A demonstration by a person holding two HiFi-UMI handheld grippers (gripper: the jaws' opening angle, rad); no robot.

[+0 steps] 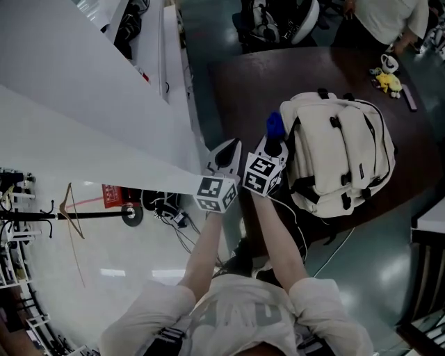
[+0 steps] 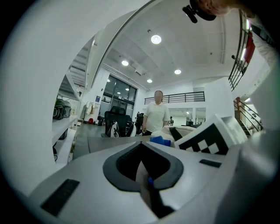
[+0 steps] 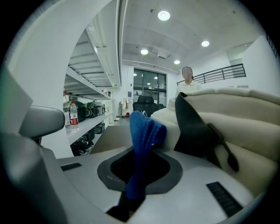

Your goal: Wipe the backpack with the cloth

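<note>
A cream backpack [image 1: 341,149] with black straps lies on the dark table [image 1: 243,90]; in the right gripper view the backpack [image 3: 236,127] fills the right side. My right gripper [image 1: 275,139] is shut on a folded blue cloth [image 1: 275,125], held at the backpack's left edge. The blue cloth [image 3: 142,148] sticks up from between the closed jaws, close beside the bag. My left gripper [image 1: 227,154] hovers just left of the right one at the table's edge, jaws shut with nothing in them. In the left gripper view the blue cloth [image 2: 160,141] shows ahead.
A person [image 1: 382,17] stands at the table's far side; a yellow toy [image 1: 388,82] lies near them. White shelving [image 1: 139,42] runs along the left. A coat stand [image 1: 76,214] and cables [image 1: 174,215] are on the floor below.
</note>
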